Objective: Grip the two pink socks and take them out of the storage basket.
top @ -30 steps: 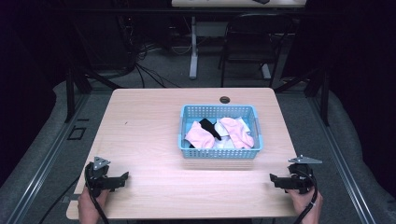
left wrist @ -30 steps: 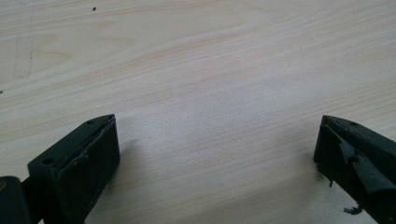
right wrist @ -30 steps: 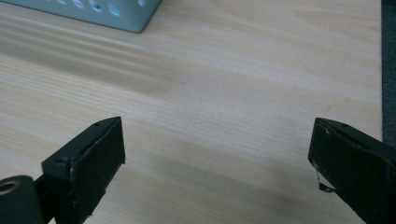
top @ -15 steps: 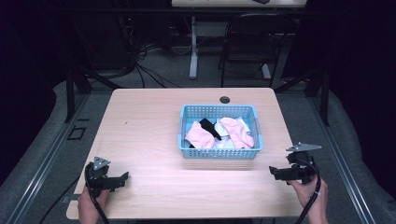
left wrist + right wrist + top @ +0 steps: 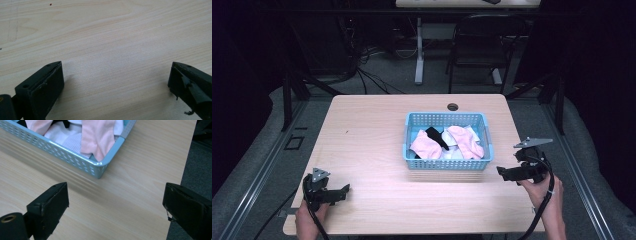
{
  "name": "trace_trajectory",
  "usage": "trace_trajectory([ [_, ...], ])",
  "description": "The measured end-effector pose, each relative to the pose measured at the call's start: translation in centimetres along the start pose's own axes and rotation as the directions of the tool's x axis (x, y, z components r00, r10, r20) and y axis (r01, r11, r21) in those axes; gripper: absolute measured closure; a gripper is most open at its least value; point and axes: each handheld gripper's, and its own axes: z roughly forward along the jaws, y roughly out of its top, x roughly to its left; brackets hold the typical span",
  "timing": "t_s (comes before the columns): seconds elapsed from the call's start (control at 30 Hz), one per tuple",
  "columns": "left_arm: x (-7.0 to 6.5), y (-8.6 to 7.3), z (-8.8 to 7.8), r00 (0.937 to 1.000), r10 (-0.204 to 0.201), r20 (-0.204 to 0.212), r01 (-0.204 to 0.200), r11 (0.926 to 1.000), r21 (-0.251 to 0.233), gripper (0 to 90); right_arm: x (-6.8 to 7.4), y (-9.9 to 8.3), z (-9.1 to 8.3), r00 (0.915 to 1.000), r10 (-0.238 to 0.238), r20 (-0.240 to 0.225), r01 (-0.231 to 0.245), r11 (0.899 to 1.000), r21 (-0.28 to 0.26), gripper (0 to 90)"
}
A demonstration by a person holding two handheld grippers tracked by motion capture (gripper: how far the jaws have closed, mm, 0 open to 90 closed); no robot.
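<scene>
A light blue perforated basket (image 5: 446, 164) stands on the wooden table (image 5: 372, 130), right of centre. It holds pink socks (image 5: 426, 145), a black one (image 5: 436, 136) and white ones. In the right gripper view its near corner (image 5: 100, 167) shows with a pink sock (image 5: 98, 137) draped inside. My right gripper (image 5: 501, 172) hovers open just right of the basket's front corner, jaws wide apart with nothing between them. My left gripper (image 5: 343, 190) rests open near the table's front left, over bare wood (image 5: 115, 62).
A round cable hole (image 5: 452, 106) sits at the table's far edge behind the basket. The table's right edge (image 5: 187, 157) lies close beside my right gripper, with dark floor beyond. A chair (image 5: 482, 45) and desk legs stand behind the table.
My right gripper has lifted and moved forward and left toward the basket's front right corner. The left gripper has stayed in place.
</scene>
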Motion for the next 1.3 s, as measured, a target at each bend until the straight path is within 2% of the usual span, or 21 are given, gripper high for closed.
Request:
trace_trajectory([
  [0.2, 0.0, 0.0, 0.0, 1.0000, 0.000, -0.001, 0.000, 1.0000, 0.000, 0.4, 0.5, 2.3, -0.3, 0.9994, -0.035, -0.007, 0.035, 0.999, 0.000, 6.0],
  [0.5, 0.0, 0.0, 0.0, 1.0000, 0.000, -0.001, 0.000, 1.0000, -0.001, 0.4, 1.2, 4.7, -0.1, 0.9969, -0.076, -0.021, 0.076, 0.997, -0.001, 5.9],
  [0.77, 0.0, 0.0, 0.0, 1.0000, 0.000, -0.001, 0.000, 1.0000, -0.001, 0.5, 1.5, 6.6, 1.2, 0.9927, -0.111, -0.048, 0.113, 0.993, 0.042, 5.9],
  [1.1, 0.0, 0.0, 0.0, 1.0000, 0.000, -0.001, 0.000, 1.0000, -0.001, 0.5, 1.4, 8.0, 3.1, 0.9910, -0.112, -0.074, 0.119, 0.987, 0.103, 6.9],
  [1.3, 0.0, 0.0, 0.0, 1.0000, -0.001, -0.001, 0.001, 1.0000, -0.001, 0.5, 1.5, 8.9, 4.2, 0.9879, -0.131, -0.083, 0.141, 0.981, 0.134, 7.5],
])
